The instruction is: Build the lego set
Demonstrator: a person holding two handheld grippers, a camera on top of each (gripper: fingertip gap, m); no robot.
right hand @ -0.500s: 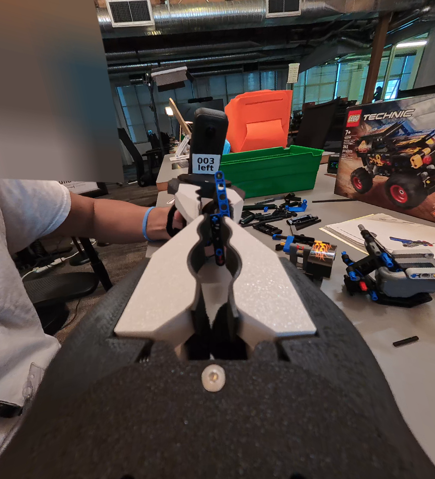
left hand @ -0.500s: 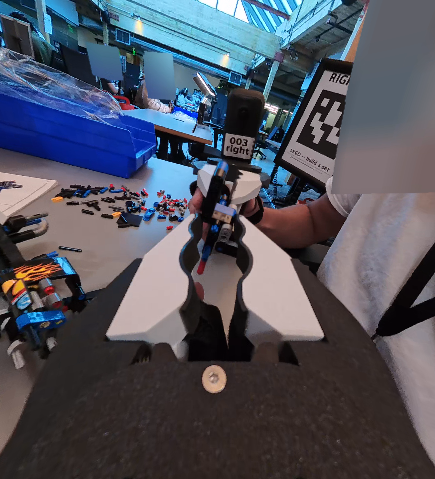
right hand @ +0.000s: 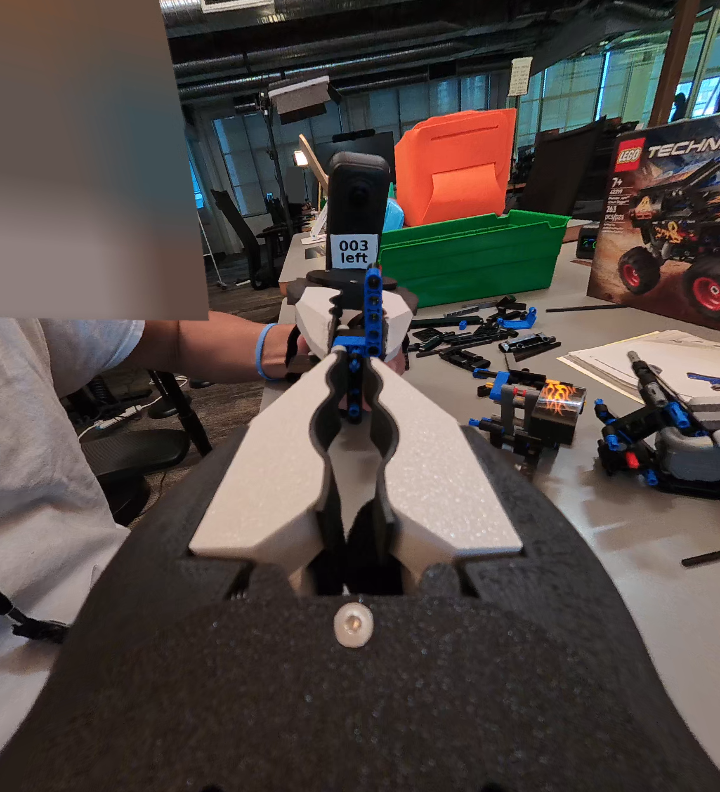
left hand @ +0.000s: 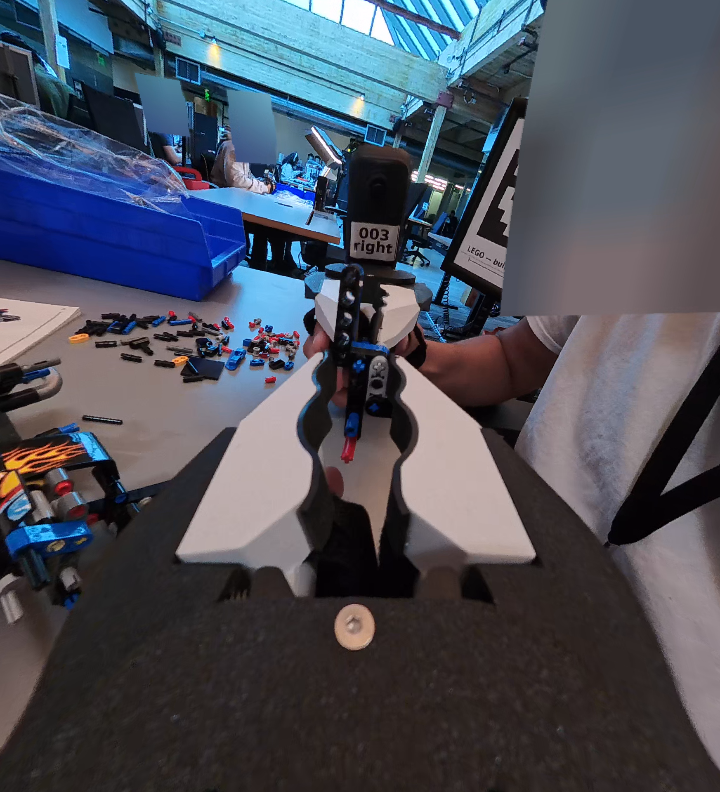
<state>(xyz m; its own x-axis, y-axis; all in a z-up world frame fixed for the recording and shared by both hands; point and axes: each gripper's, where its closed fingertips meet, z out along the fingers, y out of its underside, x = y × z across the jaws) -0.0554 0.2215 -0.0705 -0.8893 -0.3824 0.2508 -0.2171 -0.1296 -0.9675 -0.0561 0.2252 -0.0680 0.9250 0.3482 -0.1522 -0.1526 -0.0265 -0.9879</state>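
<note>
Left wrist view shows the left gripper [left hand: 356, 368] and right gripper [right hand: 351, 358] raised tip to tip above the grey table [right hand: 606, 535] — both clamped on one small studded lego assembly [left hand: 360, 377] of black, blue and grey plastic

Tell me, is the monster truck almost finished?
Not yet. Done: a flame-stickered section and a grey chassis chunk sit on the table. In hand: both grippers, left gripper and right gripper, pinch a small blue-and-black assembly between them. Left: many loose pieces lie unused, and no wheels are on.
</note>
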